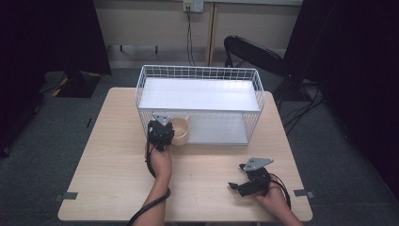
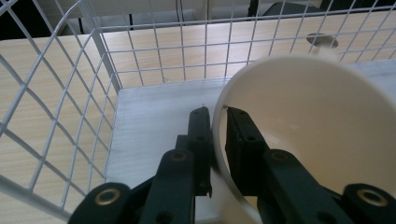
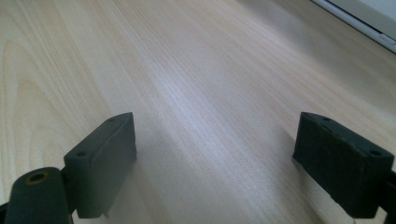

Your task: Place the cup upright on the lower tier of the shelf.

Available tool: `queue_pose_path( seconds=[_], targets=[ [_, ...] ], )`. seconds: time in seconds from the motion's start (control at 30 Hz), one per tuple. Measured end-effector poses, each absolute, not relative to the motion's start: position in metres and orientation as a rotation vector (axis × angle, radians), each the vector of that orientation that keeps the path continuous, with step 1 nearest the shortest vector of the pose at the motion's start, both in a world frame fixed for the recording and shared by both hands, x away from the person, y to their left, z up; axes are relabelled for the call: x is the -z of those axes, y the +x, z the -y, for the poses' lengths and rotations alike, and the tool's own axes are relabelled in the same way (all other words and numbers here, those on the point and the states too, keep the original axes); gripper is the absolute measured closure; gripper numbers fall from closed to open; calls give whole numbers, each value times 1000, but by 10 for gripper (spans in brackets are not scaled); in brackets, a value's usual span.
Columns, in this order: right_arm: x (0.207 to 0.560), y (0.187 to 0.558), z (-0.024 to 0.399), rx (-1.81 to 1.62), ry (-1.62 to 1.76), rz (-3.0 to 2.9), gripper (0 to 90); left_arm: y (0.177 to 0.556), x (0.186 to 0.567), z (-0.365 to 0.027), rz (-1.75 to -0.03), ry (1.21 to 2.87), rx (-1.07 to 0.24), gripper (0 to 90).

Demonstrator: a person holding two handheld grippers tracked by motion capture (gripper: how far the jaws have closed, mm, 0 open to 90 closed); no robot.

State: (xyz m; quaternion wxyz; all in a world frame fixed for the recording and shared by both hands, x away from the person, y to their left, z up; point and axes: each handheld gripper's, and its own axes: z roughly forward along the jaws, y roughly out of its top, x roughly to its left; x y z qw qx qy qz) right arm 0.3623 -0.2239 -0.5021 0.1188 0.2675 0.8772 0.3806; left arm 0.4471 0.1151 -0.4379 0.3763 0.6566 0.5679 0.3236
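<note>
At the left hand-held gripper (image 2: 215,122): jaws closed on the rim of a cream cup (image 2: 322,135), one jaw outside the wall, one inside the bowl.
Cup position: just ahead of the left hand-held gripper (image 1: 162,129), at the open front of a white wire basket (image 1: 200,71), over the basket's lower white shelf (image 2: 154,112).
Cup contact with shelf: cannot tell whether resting or held just above.
Grip quality: thin rim pinched near its edge, with most of the cup hanging out to one side of the jaws.
Risk of slipping: smooth wall, narrow bite; likely to pivot or drop if tilted or jolted.
Risk of early release: if the cup is above the shelf, a short fall, a tip onto its side or a roll out onto the tabletop (image 1: 113,169).
Risk from the wire: basket side grid close beside the left hand-held gripper; a sideways move could catch a jaw or knock the cup against the mesh.
Risk on withdrawal: inner jaw inside the bowl; pulling back before opening fully could drag the cup out.
Right hand-held gripper (image 1: 248,181): well apart, low over bare tabletop, jaws spread wide, grasping nothing.
Right side hazard: little, so long as kept away from the basket.
</note>
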Motion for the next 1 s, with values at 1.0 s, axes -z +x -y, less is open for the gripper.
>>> queue_pose_path(
  seconds=[1.0],
  targets=[
    [502,362,224,-1113,783,-2565,122,446,430,-118,-1449,1600,-772,603]
  ],
)
